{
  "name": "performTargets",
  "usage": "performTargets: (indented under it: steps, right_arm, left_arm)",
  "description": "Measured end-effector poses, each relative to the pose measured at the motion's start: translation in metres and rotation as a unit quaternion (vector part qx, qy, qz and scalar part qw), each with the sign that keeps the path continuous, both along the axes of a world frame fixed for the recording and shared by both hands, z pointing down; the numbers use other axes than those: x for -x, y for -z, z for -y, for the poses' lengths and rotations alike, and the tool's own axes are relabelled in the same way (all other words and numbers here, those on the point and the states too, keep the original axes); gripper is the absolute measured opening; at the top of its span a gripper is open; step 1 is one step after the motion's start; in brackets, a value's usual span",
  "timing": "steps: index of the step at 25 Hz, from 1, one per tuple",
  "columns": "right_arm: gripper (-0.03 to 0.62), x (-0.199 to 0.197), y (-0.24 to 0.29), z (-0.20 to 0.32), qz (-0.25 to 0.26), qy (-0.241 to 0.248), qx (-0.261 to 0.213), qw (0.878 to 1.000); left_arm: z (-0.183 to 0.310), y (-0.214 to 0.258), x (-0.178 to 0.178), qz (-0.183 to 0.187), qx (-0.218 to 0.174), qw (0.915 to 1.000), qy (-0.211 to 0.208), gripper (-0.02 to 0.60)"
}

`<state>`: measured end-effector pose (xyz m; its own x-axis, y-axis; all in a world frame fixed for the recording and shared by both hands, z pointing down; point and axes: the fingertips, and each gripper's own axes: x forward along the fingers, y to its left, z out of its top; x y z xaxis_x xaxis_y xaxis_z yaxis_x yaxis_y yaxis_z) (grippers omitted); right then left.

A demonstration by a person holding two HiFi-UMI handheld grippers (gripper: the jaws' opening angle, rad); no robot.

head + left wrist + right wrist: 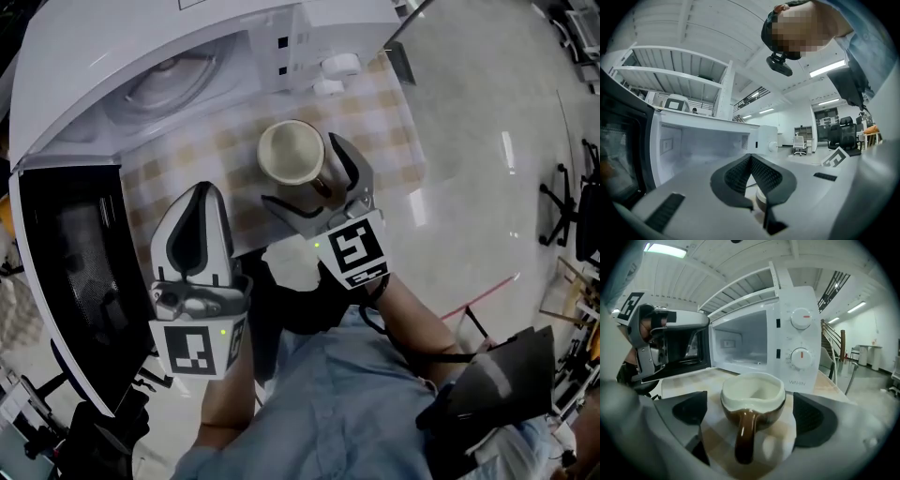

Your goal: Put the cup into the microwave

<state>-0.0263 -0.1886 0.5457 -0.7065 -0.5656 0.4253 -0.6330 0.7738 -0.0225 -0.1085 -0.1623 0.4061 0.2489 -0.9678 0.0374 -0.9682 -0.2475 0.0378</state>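
Note:
A brown cup with a cream inside (291,153) stands upright on the checked table (389,108), just in front of the white microwave (141,52). My right gripper (314,183) is open with one jaw on each side of the cup, and neither pad touches it. In the right gripper view the cup (752,397) shows its handle toward the camera, between the wide jaws of the right gripper (752,416). The microwave door (70,281) hangs open at the left and the cavity (743,345) is empty. My left gripper (200,194) is shut on nothing, left of the cup.
The microwave's two knobs (801,318) are on its right panel. The table ends just right of the cup, with shiny floor (487,141) beyond and office chairs (567,202) at the far right. The open door (686,345) stands out to the left.

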Motion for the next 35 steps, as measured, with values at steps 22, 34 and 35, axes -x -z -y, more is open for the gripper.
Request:
performTargets:
  steps: [22, 34, 35]
  right_arm:
    - [0.512, 0.014, -0.025, 0.022, -0.071, 0.01, 0.08, 0.994]
    - [0.517, 0.018, -0.033, 0.017, -0.091, 0.036, 0.098, 0.99]
    - [0.521, 0.019, -0.035, 0.016, -0.096, 0.042, 0.101, 0.989]
  left_arm:
    - [0.018, -0.009, 0.021, -0.026, 0.027, 0.9993, -0.01, 0.005]
    - [0.021, -0.007, 0.019, -0.033, 0.023, 0.999, -0.019, 0.005]
    - [0.021, -0.007, 0.02, -0.032, 0.024, 0.999, -0.02, 0.005]
